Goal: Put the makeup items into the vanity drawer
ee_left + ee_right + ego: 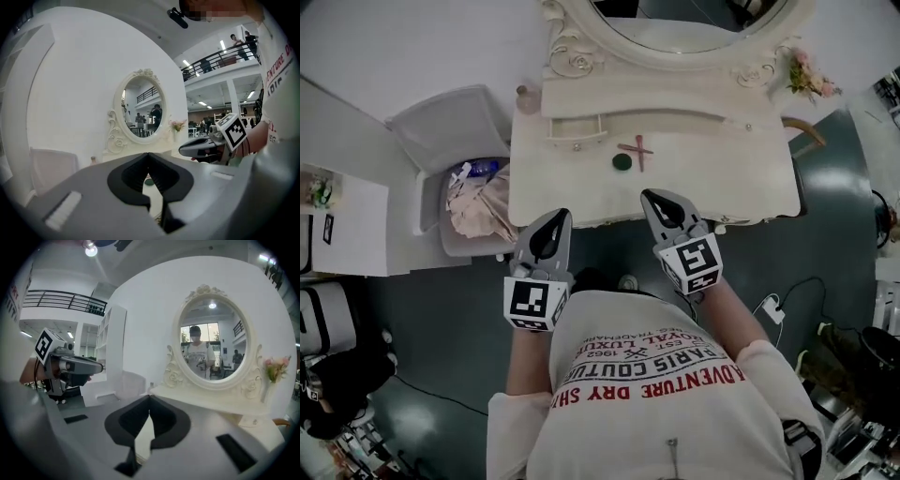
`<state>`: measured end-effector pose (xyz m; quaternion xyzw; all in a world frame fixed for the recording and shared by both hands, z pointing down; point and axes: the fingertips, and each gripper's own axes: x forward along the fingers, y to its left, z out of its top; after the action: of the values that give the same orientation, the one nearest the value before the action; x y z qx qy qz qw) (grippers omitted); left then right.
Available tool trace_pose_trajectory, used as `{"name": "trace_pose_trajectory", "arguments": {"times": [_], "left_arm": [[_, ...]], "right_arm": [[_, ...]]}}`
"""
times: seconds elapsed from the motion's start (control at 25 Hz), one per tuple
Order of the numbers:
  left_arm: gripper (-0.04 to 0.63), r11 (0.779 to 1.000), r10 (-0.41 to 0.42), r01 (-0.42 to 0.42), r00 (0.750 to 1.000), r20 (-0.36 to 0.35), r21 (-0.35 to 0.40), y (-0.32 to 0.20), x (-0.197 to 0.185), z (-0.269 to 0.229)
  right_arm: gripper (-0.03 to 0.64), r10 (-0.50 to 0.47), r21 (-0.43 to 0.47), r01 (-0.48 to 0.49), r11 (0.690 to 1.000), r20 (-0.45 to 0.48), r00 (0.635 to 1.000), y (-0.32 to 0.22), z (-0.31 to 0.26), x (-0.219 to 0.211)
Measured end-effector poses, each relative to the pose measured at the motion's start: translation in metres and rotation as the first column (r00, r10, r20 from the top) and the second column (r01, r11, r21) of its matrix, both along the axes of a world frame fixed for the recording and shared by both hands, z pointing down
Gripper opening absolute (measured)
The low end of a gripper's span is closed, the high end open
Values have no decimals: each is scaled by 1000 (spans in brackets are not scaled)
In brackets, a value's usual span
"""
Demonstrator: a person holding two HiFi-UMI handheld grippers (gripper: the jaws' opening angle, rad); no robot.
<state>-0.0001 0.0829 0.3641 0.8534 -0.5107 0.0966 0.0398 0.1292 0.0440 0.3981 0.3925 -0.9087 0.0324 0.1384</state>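
Nearest the head camera, the person's white printed shirt (675,394) fills the lower frame and hides both hands. Only the forearms show behind the marker cubes.

Left gripper (557,219): jaws pressed together, tips meeting, nothing between them. Right gripper (651,198): likewise closed and empty. The two are held apart from each other above the dark floor (422,328), with their noses reaching the front edge of the vanity table (731,183). A white cable (773,307) with a plug lies on the floor to the right.

On the tabletop, ahead of the grippers and between their lines, lie the makeup items. One is a round dark green item (622,161). Just beside it are two reddish sticks (637,150), crossed one over the other and too small to identify. Open tabletop lies to either side of them.

A raised tier (675,98) runs along the back of the table. Whether any drawer stands open cannot be told. A small bottle (526,97) stands at its left end and pink flowers (809,75) at its right. The oval mirror (694,28) is cut off by the top of the head view.

Just left of the table, a waste bin (431,211) with its lid (450,122) raised holds crumpled pinkish material (478,211) and a blue-and-white scrap.
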Motion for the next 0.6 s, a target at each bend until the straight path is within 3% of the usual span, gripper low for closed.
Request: {"name": "trace_pose_trajectory", "arguments": {"times": [0.36,0.6], "left_arm": [[9,1000,-9,8,999,-46,-16,-76,-19,11],[9,999,17,-20,998,-68,-42,-127,-34,27]], "right_arm": [[8,-51,-132,42,990,-63,997,-72,38,-23],[10,-114,-281,71,957,-141,983,-109,88,-41]]}}
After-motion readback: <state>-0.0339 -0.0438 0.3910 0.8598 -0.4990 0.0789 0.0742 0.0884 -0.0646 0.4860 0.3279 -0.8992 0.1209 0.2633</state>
